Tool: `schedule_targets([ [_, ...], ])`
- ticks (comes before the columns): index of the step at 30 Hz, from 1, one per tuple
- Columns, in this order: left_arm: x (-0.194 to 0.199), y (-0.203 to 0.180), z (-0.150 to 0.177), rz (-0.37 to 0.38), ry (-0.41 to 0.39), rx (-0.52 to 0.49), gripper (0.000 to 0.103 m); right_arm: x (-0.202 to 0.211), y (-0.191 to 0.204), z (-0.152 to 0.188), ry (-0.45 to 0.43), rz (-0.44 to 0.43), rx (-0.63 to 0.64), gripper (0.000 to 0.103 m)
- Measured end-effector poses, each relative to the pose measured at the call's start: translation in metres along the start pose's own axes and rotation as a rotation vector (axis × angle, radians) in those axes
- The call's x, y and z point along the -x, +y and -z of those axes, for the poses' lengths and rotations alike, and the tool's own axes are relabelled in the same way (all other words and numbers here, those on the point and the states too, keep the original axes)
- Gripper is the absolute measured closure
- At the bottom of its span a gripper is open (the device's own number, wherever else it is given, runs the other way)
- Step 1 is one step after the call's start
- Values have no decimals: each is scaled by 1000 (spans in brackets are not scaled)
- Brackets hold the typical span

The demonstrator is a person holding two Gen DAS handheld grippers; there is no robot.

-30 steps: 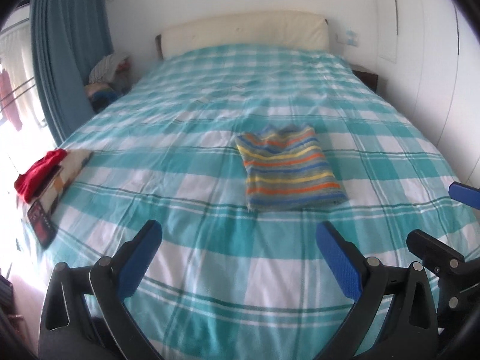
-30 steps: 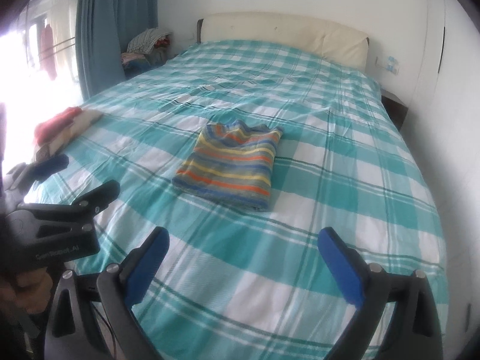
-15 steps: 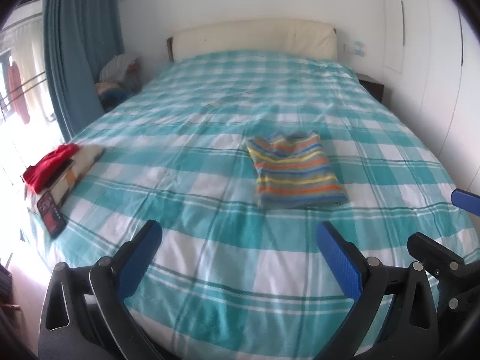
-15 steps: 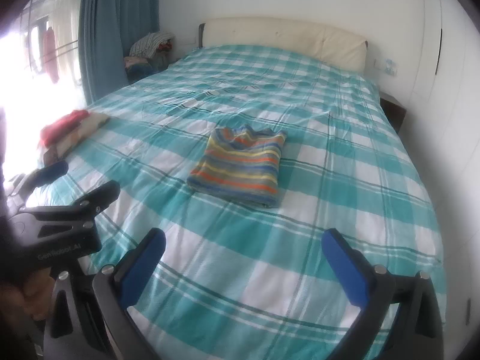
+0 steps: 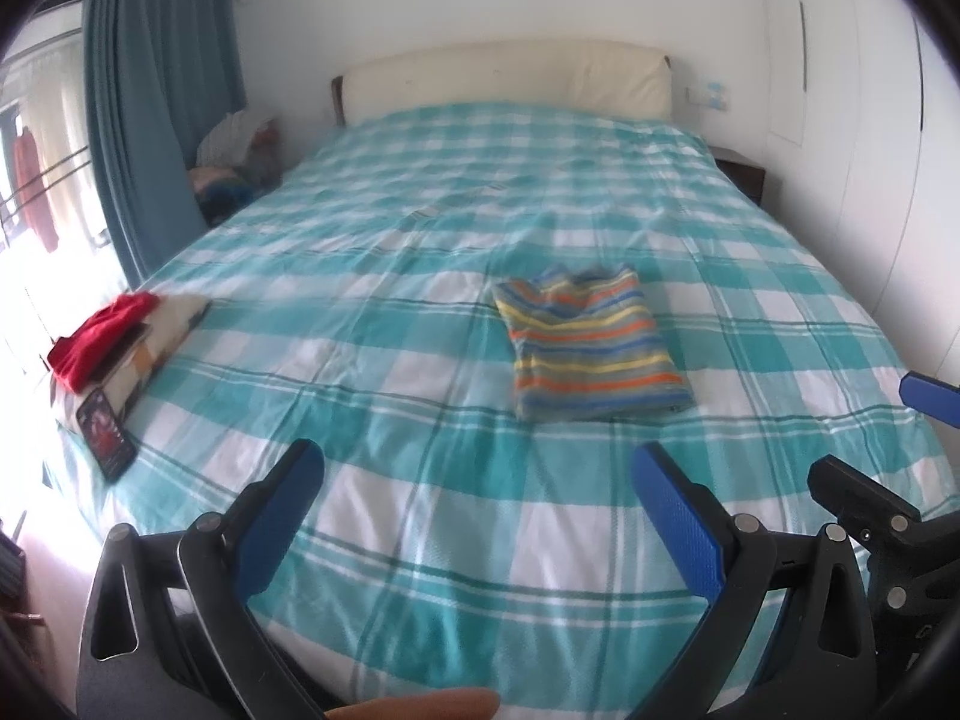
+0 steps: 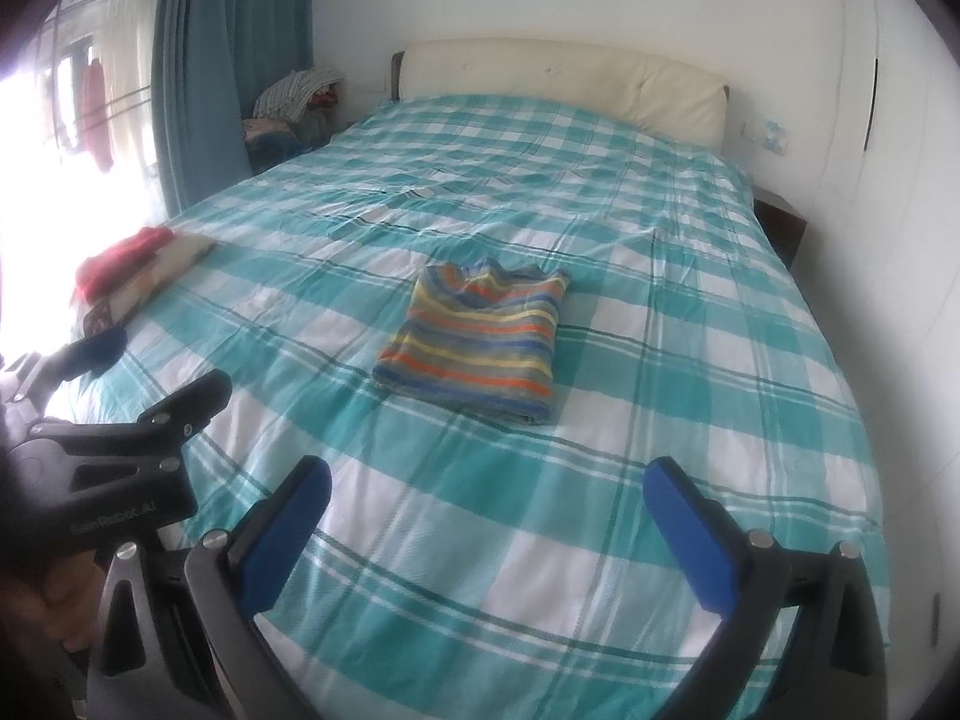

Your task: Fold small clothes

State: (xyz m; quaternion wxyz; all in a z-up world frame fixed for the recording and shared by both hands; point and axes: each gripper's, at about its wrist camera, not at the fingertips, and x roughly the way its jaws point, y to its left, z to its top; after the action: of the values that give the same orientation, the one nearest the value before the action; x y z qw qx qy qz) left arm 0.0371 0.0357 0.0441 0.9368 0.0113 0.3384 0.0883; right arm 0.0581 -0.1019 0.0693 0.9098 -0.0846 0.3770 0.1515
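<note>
A small striped garment (image 5: 591,345) lies folded into a neat rectangle in the middle of the bed (image 5: 420,480); it also shows in the right wrist view (image 6: 480,342). My left gripper (image 5: 480,474) is open and empty, held back over the foot of the bed, well short of the garment. My right gripper (image 6: 489,492) is open and empty, also back near the foot of the bed. The right gripper shows at the right edge of the left wrist view (image 5: 870,450); the left gripper shows at the left of the right wrist view (image 6: 156,372).
A red cloth (image 5: 102,336) on a folded pile and a dark phone-like card (image 5: 105,432) lie at the bed's left edge. A teal curtain (image 5: 150,120), a clothes heap (image 5: 240,156), a cream headboard (image 5: 510,78) and a nightstand (image 5: 741,174) surround the bed.
Both grippers have drawn back from the folded garment toward the foot of the bed; more of the bed and room shows. The garment has not moved.
</note>
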Motion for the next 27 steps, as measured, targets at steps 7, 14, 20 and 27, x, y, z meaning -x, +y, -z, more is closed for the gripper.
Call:
schedule_targets([
  [7,5,-4,-17,22,-47,-39,0,10,2,-10,-17,76,10,1],
  [14,0,-14,-16,56,-8,-13,0,13,2,-12,-29,97,12,1],
  [20,-3,-19,-12,29,17,-19,0,13,1,-12,-31,99,10,1],
  [27,-4,-16,-11,21,31,3,0,14,-1,-13,-30,102,13,1],
])
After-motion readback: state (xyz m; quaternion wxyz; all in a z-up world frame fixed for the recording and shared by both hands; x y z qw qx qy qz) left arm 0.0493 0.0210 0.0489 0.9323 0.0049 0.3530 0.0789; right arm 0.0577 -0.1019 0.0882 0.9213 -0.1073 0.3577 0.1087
